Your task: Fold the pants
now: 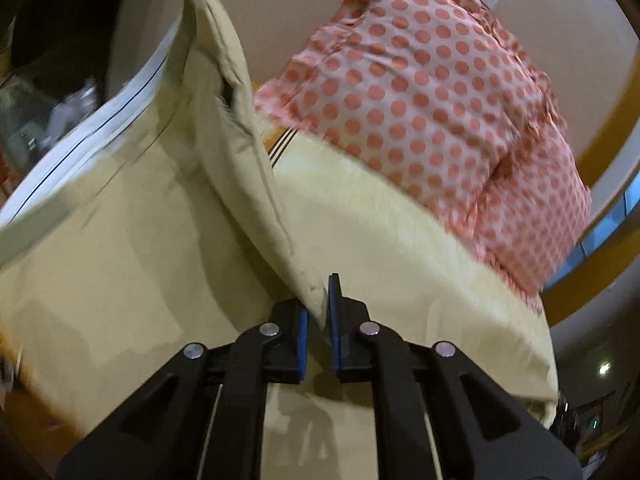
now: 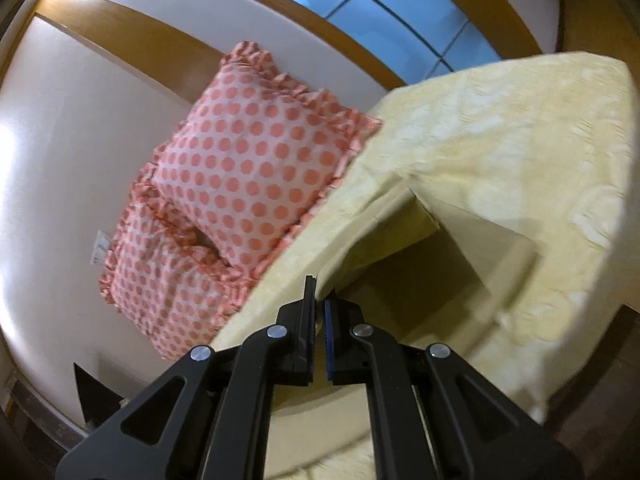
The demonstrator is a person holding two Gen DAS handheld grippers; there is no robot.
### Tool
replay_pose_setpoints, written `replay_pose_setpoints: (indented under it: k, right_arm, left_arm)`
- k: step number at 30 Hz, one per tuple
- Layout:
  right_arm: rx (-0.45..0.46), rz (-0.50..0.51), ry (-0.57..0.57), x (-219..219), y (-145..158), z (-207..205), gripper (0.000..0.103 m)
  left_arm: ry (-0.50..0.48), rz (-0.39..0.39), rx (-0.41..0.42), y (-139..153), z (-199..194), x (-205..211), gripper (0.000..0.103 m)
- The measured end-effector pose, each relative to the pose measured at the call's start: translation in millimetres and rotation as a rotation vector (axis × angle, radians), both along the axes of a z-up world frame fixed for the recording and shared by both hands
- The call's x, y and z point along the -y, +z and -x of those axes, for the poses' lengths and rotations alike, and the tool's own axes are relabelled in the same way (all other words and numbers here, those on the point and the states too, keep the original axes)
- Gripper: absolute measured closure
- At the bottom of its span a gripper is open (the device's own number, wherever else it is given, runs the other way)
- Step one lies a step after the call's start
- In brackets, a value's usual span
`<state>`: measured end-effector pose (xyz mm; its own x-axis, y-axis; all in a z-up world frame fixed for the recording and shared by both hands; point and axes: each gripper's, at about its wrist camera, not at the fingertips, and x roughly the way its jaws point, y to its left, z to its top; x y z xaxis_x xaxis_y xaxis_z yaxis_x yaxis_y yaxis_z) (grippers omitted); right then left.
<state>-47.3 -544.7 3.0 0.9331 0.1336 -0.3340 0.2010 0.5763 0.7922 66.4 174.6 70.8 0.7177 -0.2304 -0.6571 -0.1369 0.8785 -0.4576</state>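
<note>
Biggest thing here is the bed point(image 1: 420, 240), covered in a pale yellow textured spread, filling most of both views. On it, toward 1 o'clock in the left wrist view and 10 o'clock in the right wrist view, sit two polka-dot pillows point(image 1: 420, 92), pink-white with coral dots and frilly edges, one stacked partly over the other.

The pants point(image 1: 120, 220) are beige khaki and lifted off the spread at both ends. From the left wrist they spread across the 9 o'clock side, with one leg or fold rising in a ridge toward 11 o'clock. A white striped lining or waistband runs along their far edge; can't tell which. From the right wrist the pants point(image 2: 420, 240) hang in an arch at about 2 o'clock with a dark shadowed hollow underneath.

The left gripper point(image 1: 318, 320) has its blue pads pinched on an edge of the khaki fabric, only a thin gap filled with cloth. The right gripper point(image 2: 319, 320) is the same deal, jaws nearly closed with a corner of the fabric clamped between them at center frame.

Behind it all there's a white wall point(image 2: 80, 120) with wooden trim and a blue-paned window point(image 2: 380, 0) at 12 o'clock.
</note>
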Motion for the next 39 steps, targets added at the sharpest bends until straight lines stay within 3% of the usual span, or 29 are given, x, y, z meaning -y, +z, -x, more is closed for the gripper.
replay_pose_setpoints:
  k: [6, 11, 12, 13, 15, 16, 18, 22, 24, 27, 28, 29, 31, 36, 39]
  right_arm:
    - [-0.033, 0.008, -0.033, -1.1, -10.8, 18.3, 0.099]
    - [-0.090, 0.099, -0.069, -10.6, -7.5, 30.2, 0.098]
    - [-0.105, 0.131, -0.092, -13.7, -3.5, 35.6, 0.092]
    - [-0.114, 0.159, -0.127, -15.7, 0.8, 41.9, 0.075]
    - [-0.101, 0.205, -0.193, -16.3, 7.6, 53.5, 0.051]
    - [-0.092, 0.232, -0.224, -16.2, 10.4, 58.6, 0.051]
    - [-0.112, 0.247, -0.232, -14.7, 10.1, 56.6, 0.051]
    - [-0.153, 0.237, -0.217, -15.0, -8.2, 41.0, 0.052]
    - [-0.151, 0.315, -0.226, -26.1, -7.6, 35.6, 0.052]
    - [-0.138, 0.382, -0.134, -46.9, -9.1, 16.2, 0.068]
    - [-0.133, 0.387, -0.118, -48.9, -10.8, 11.1, 0.084]
    - [-0.120, 0.377, -0.113, -48.1, -12.5, 8.9, 0.091]
    - [-0.079, 0.352, -0.124, -43.9, -10.7, 8.3, 0.097]
    - [0.045, 0.439, -0.018, -76.3, 43.6, -15.5, 0.097]
    - [0.202, 0.494, 0.203, -146.9, 94.3, -46.5, 0.097]
  left_arm:
    - [0.050, 0.040, -0.053, -43.8, 57.4, -9.3, 0.094]
    - [0.042, 0.010, -0.007, -52.1, 74.1, -5.4, 0.090]
    - [0.040, 0.004, 0.006, -51.8, 77.0, -5.0, 0.084]
    - [0.042, -0.011, 0.022, -50.0, 81.0, -2.9, 0.078]
    - [0.054, -0.034, 0.067, -44.1, 91.0, -1.3, 0.048]
    - [0.065, -0.045, 0.080, -41.9, 94.8, -1.0, 0.043]
    - [0.081, -0.066, 0.106, -38.0, 102.4, -1.5, 0.036]
    - [0.111, -0.054, 0.114, -38.3, 112.3, -9.5, 0.034]
    - [0.120, -0.024, 0.124, -40.5, 117.0, -15.5, 0.033]
    - [0.142, -0.005, 0.119, -42.9, 119.2, -20.9, 0.030]
    - [0.147, 0.007, 0.120, -44.0, 120.0, -23.7, 0.030]
    - [0.152, 0.018, 0.123, -44.8, 120.6, -25.9, 0.030]
    - [0.168, 0.037, 0.131, -45.6, 123.2, -32.1, 0.030]
    - [0.215, 0.046, 0.170, -42.3, 129.6, -48.0, 0.026]
    - [0.238, 0.054, 0.180, -41.7, 128.0, -56.8, 0.025]
